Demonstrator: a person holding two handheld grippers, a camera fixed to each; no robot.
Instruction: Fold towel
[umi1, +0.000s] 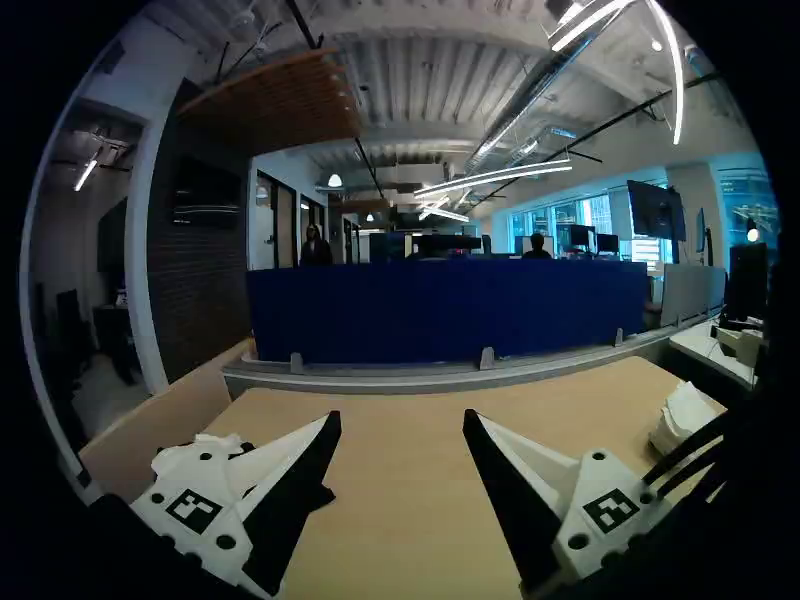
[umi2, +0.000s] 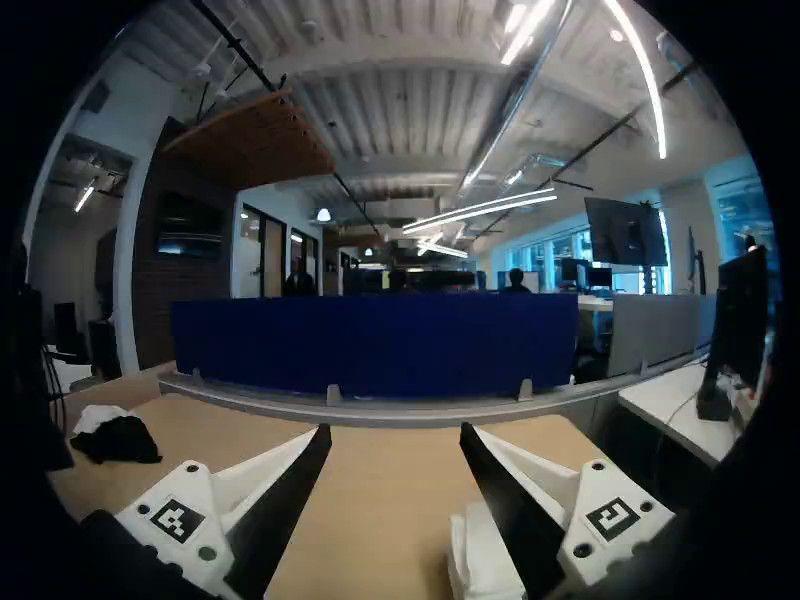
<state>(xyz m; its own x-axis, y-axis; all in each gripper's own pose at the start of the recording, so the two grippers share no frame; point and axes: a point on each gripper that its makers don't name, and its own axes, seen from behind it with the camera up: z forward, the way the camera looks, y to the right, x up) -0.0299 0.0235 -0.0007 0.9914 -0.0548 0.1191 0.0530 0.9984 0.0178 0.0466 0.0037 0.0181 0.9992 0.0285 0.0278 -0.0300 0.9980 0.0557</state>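
A pale wooden desk (umi1: 400, 480) runs to a blue partition (umi1: 440, 310) in an open office. The left gripper (umi1: 400, 435) and right gripper (umi2: 395, 445) both have fingers spread, grasping nothing. The white towels (umi2: 475, 555) lie partly behind the right gripper's right-hand finger, and a black cloth (umi2: 118, 438) sits well outside its left-hand finger.

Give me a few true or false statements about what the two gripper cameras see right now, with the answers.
1. The left gripper and the right gripper are both open and hold nothing. True.
2. The right gripper is clamped on the white towel stack. False: the stack lies on the wooden table beside one finger, ungripped.
3. A blue partition stands along the table's far edge. True.
4. The dark cloth lies at the right of the right gripper view. False: it lies at the left.
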